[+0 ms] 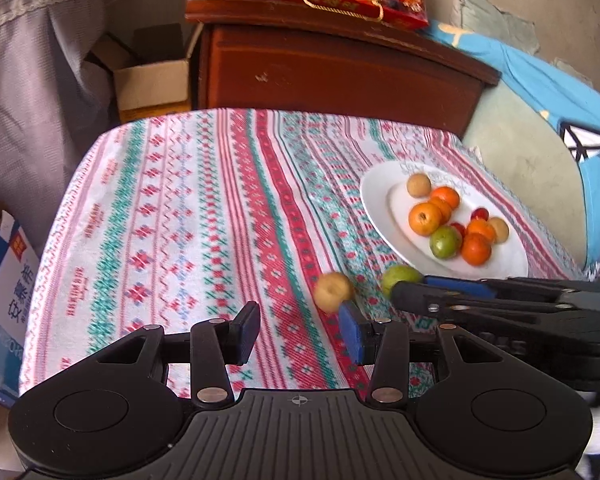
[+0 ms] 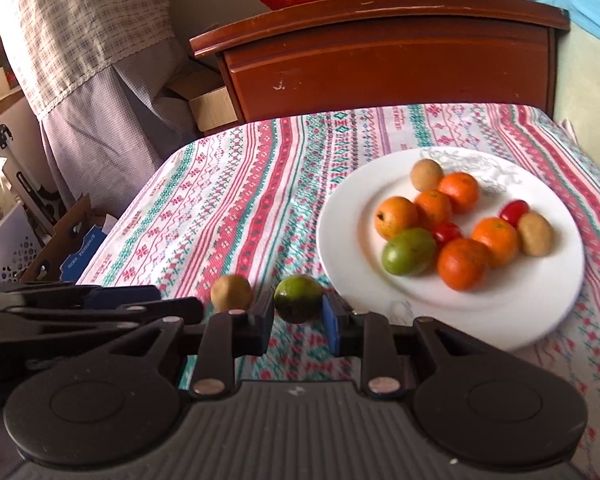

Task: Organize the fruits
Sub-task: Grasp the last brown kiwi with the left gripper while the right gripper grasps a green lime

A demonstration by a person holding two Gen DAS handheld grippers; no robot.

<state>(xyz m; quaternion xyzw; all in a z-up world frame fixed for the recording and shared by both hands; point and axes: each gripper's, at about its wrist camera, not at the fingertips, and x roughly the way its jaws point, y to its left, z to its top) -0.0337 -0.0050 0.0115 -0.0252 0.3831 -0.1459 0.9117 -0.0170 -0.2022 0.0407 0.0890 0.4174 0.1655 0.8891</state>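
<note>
Right tool [image 2: 298, 320], patterned tablecloth [image 2: 228, 208], wooden cabinet [image 2: 392, 68]

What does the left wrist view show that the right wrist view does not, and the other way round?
Only the left wrist view: the left gripper with open, empty jaws, and a blue-and-white carton beside the table.

Only the right wrist view: the right gripper closed on the green fruit, and a white perforated basket.

Both: the white plate of fruit, the loose tan fruit, the striped tablecloth and the wooden cabinet.
</note>
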